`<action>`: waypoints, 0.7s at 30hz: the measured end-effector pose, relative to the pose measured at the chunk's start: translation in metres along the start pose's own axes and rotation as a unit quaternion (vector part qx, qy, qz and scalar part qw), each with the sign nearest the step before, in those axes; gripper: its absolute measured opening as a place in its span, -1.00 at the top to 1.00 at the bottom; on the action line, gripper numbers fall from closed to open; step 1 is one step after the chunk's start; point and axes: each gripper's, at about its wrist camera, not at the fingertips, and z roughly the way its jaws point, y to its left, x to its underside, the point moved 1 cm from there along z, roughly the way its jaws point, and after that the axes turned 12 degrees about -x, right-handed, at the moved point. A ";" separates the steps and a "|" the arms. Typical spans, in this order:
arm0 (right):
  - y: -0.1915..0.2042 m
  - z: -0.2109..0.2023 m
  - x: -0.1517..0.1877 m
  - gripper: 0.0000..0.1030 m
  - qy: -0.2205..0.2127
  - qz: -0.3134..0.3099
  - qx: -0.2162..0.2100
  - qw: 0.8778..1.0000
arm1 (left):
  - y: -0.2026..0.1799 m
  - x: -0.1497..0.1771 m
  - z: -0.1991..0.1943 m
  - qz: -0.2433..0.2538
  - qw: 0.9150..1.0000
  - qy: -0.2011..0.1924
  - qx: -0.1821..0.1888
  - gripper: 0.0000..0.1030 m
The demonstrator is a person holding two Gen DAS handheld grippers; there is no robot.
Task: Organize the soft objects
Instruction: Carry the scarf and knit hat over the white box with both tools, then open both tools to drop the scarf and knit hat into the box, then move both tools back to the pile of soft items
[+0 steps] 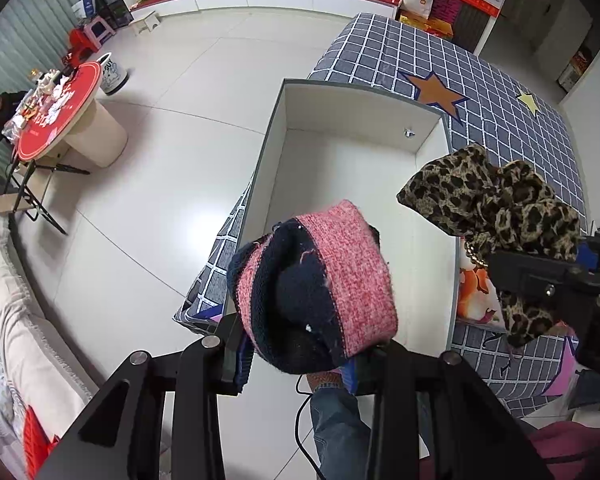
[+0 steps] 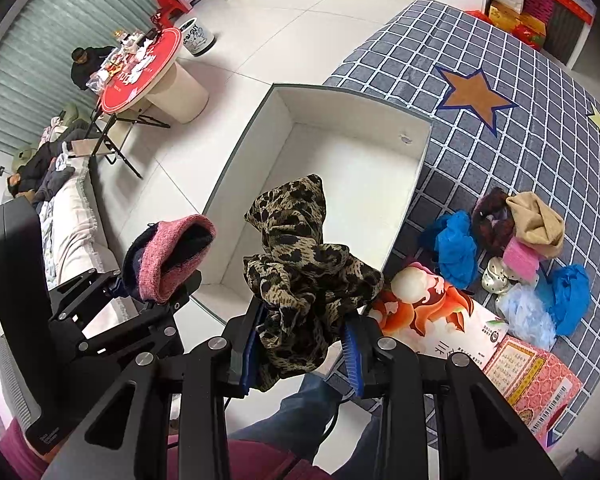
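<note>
My left gripper (image 1: 300,364) is shut on a pink and navy knit hat (image 1: 320,284), held above the near end of an open white box (image 1: 348,152). It also shows in the right wrist view (image 2: 172,256). My right gripper (image 2: 300,344) is shut on a leopard-print cloth (image 2: 300,264), held over the box's (image 2: 340,184) near right corner. The cloth also shows in the left wrist view (image 1: 496,208). A pile of soft things lies on the checked cover to the right: blue cloths (image 2: 454,248), a tan cloth (image 2: 536,224), a pink piece (image 2: 520,258).
The box sits on a grey checked cover with stars (image 2: 500,80). Printed cartons (image 2: 440,320) lie at the cover's near edge. A red round table (image 2: 140,72) with a seated person stands far left on the white tiled floor. A sofa (image 1: 16,300) is at left.
</note>
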 end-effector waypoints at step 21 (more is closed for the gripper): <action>-0.010 -0.002 -0.006 -1.00 -0.002 0.027 0.013 1.000 | 0.010 -0.004 -0.009 -0.044 0.991 -0.025 0.127 -0.99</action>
